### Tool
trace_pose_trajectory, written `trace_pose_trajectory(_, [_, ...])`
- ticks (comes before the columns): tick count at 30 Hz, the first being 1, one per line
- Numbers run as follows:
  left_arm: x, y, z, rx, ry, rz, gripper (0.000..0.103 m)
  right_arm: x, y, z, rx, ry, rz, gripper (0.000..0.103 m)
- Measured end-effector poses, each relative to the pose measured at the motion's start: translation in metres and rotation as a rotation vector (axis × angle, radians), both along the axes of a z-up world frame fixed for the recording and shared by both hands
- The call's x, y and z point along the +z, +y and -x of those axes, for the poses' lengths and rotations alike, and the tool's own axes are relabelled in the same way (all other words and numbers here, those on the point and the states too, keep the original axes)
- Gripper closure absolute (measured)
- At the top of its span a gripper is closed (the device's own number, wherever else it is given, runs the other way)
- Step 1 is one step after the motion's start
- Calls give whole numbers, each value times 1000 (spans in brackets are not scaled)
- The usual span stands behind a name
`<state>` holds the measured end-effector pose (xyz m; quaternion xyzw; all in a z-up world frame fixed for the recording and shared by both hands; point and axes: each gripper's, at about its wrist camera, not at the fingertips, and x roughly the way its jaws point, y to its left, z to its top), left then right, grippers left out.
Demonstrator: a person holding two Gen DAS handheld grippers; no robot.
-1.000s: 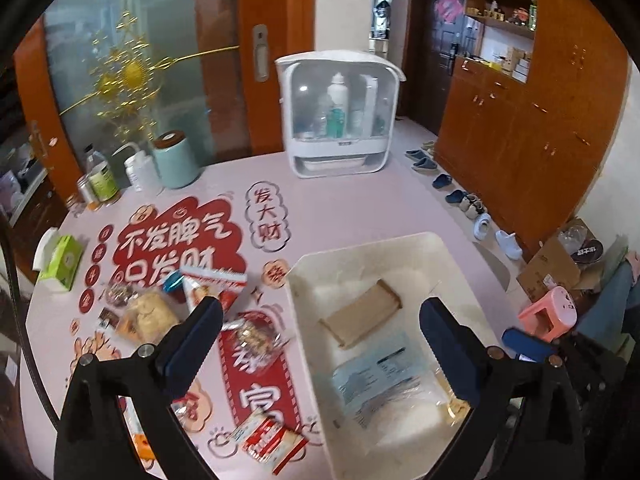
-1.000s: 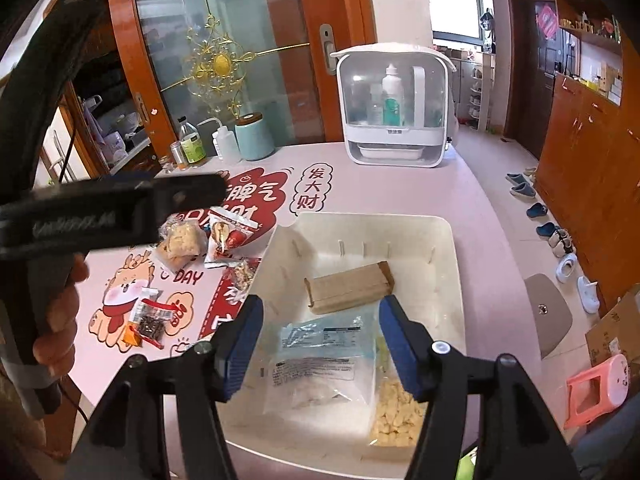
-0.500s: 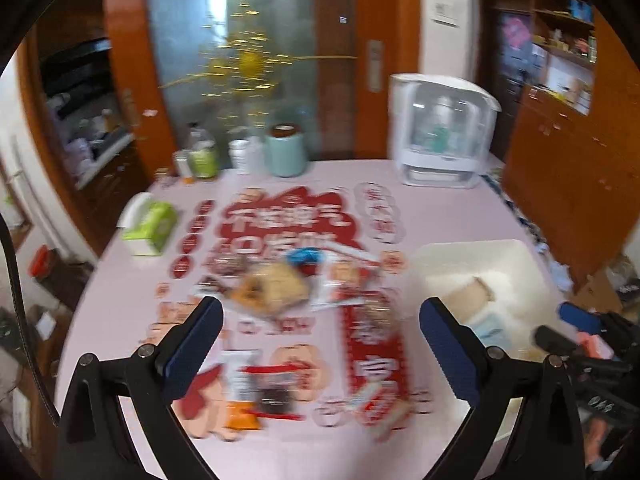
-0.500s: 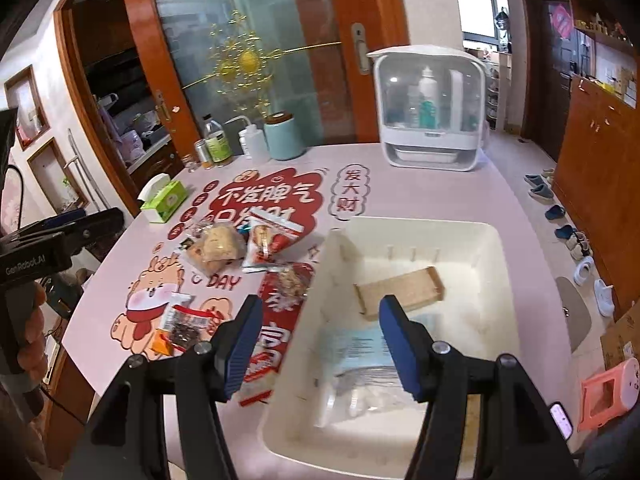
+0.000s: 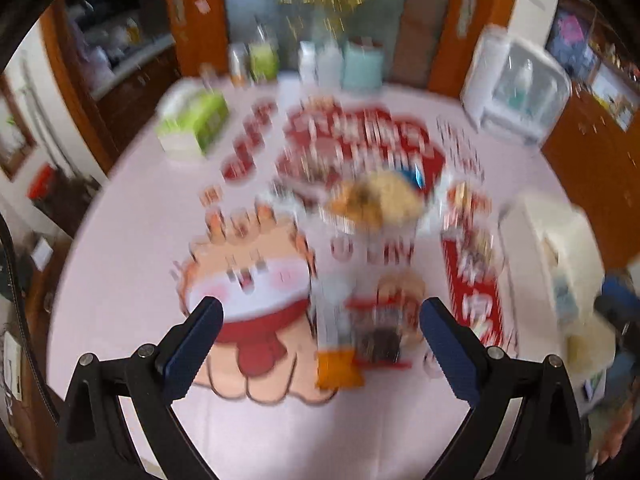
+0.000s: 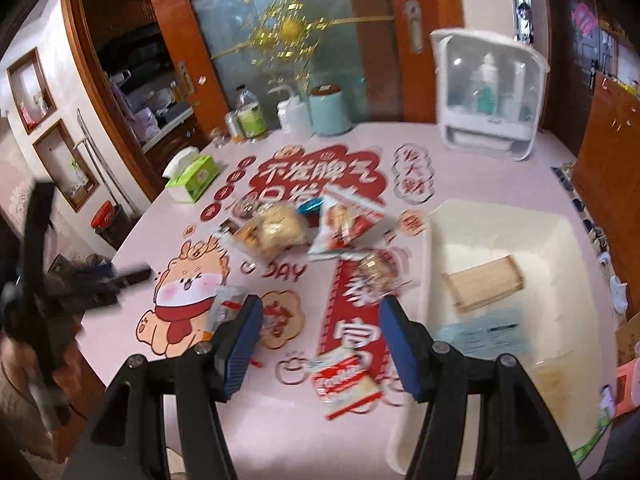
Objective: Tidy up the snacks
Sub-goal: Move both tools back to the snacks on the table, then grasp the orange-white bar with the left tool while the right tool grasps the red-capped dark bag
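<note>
Blur smears snack packets (image 5: pixel 360 332) between empty jaws.

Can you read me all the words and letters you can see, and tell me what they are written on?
"DAY": red letters printed on the pink tablecloth, beside the cartoon animal.
"不发脾气": white characters on the big red cloud print on the tablecloth; the row beneath is hidden by snack packets.
"发大财": vertical cloud print, somewhat blurred.
Snack packets, green tissue box: print too blurred.
The left wrist view is wholly blurred.
</note>
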<state>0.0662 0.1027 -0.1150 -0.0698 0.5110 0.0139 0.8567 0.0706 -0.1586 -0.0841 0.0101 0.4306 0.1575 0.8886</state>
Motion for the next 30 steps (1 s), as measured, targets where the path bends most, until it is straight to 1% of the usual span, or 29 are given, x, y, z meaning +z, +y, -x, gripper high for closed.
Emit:
trace_pose_trajectory(1, [-20, 0, 1, -24, 38, 0, 5, -8, 9, -2, -3, 19, -2, 42])
trace_pose_trajectory(2, [-30, -3, 2, -37, 54, -4, 6, -16, 16, -5, -7, 42, -4, 42])
trace_pose_trajectory(3, [-49, -4, 3, -62, 79, -12, 7, -20, 21, -6, -9, 57, -7, 42])
trace_pose_trajectory(5, [-71, -8, 4, -87, 110, -23, 10, -37, 33, -11, -15, 103, -14, 42])
trace_pose_trajectory(7, [-93, -9, 2, -111, 149, -28, 15, -54, 40, -14, -27, 149, -10, 42])
trace_pose_trajectory(9, [-107, -7, -2, -120, 170, -17, 17, -68, 46, -16, -37, 188, -4, 42])
trace_pose_trajectory(11, [-113, -4, -7, -118, 173, -3, 17, -81, 51, -17, -48, 224, -3, 42])
trace_pose_trajectory(14, [-121, -4, -16, -122, 178, 16, 17, -92, 57, -16, -51, 247, 11, 42])
trace_pose_trajectory(20, [-140, -17, -33, -167, 226, 12, 17, -103, 62, -19, -57, 266, 2, 42])
trace_pose_trajectory(24, [-147, -24, -41, -181, 231, 3, 17, -111, 66, -22, -55, 277, 8, 42])
trace_pose_trajectory(25, [-148, -24, -42, -184, 233, -8, 19, -113, 67, -22, -54, 282, 8, 42])
trace_pose_trajectory(26, [-149, -26, -43, -190, 228, -35, 23, -116, 67, -23, -53, 289, 5, 42])
trace_pose_trajectory(27, [-148, -27, -43, -205, 215, -58, 29, -118, 68, -24, -52, 293, 5, 42])
trace_pose_trajectory(28, [-147, -26, -43, -211, 207, -58, 35, -120, 69, -24, -51, 298, 6, 42])
trace_pose_trajectory(29, [-145, -25, -43, -212, 201, -57, 47, -122, 71, -25, -50, 303, 5, 42])
trace_pose_trajectory(30, [-144, -23, -42, -218, 196, -58, 55, -124, 72, -26, -48, 308, 2, 42])
